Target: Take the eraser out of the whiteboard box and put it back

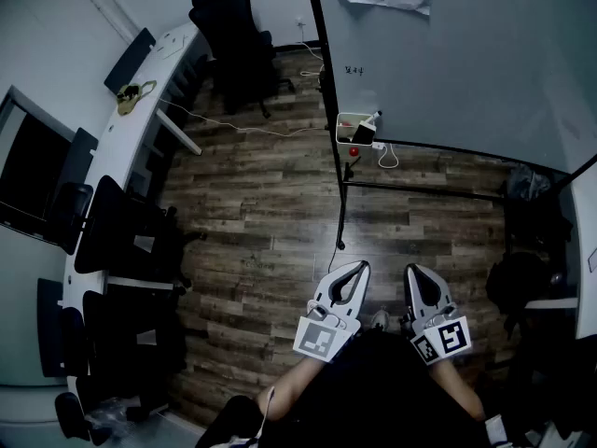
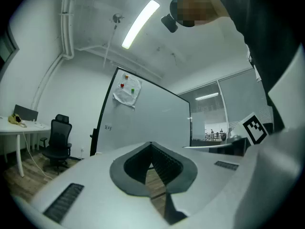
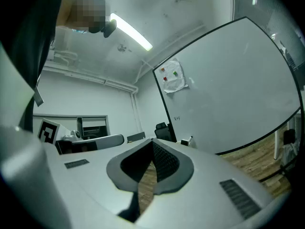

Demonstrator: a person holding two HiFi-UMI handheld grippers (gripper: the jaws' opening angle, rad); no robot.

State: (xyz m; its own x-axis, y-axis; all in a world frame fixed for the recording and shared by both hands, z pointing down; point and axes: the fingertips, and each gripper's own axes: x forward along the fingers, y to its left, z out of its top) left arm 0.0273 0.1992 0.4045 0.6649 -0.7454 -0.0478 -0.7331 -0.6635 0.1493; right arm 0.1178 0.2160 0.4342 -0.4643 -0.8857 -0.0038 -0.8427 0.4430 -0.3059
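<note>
The small white whiteboard box (image 1: pixel 350 124) hangs at the lower left corner of the whiteboard (image 1: pixel 466 54). A dark block, the eraser (image 1: pixel 362 135), sits in it beside a marker (image 1: pixel 374 119). Both grippers are held level close to the person's body, far short of the box. My left gripper (image 1: pixel 358 266) is shut with nothing between its jaws, whose tips meet (image 2: pixel 151 145). My right gripper (image 1: pixel 411 270) is shut too and holds nothing (image 3: pixel 153 142). In the right gripper view the box (image 3: pixel 188 141) shows tiny past the jaw tips.
The whiteboard's black stand leg (image 1: pixel 341 203) runs down toward the grippers. A black office chair (image 1: pixel 233 35) stands at the back, and a long white desk (image 1: pixel 140 110) with more chairs lines the left. Cables (image 1: pixel 233 124) trail over the wood floor. Dark bags (image 1: pixel 527 278) sit at the right.
</note>
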